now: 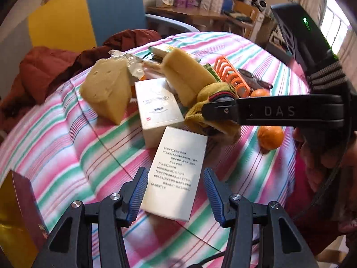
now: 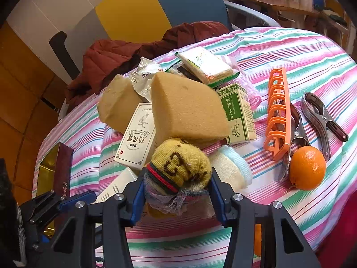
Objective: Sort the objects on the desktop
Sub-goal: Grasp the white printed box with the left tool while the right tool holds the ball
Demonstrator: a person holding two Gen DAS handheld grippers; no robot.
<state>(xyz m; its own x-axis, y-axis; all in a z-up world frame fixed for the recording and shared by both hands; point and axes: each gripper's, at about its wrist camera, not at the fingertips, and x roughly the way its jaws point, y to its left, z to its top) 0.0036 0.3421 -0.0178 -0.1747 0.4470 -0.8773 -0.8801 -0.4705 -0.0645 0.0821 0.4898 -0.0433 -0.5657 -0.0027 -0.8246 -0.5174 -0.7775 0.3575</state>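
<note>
A rolled yellow sock (image 2: 180, 167) with dark lettering and a red-green cuff sits at the near edge of the pile on the striped tablecloth (image 2: 301, 51). My right gripper (image 2: 177, 197) is shut on it, both blue pads pressing its sides. The left wrist view shows that gripper (image 1: 212, 116) from the side, on the same sock (image 1: 207, 91). My left gripper (image 1: 176, 195) hangs open over a white printed box (image 1: 178, 169) that lies flat between its fingers; the right pad stands apart from the box.
Two tan sponges (image 2: 187, 109) (image 2: 116, 109), white boxes (image 2: 138, 138), a green box (image 2: 238, 114), snack packs (image 2: 207, 64), a pale sock (image 2: 232, 167), an orange rack (image 2: 279, 114), an orange (image 2: 308, 167) and metal clamps (image 2: 321, 118) crowd the table. A red-gold box (image 2: 60, 169) stands left.
</note>
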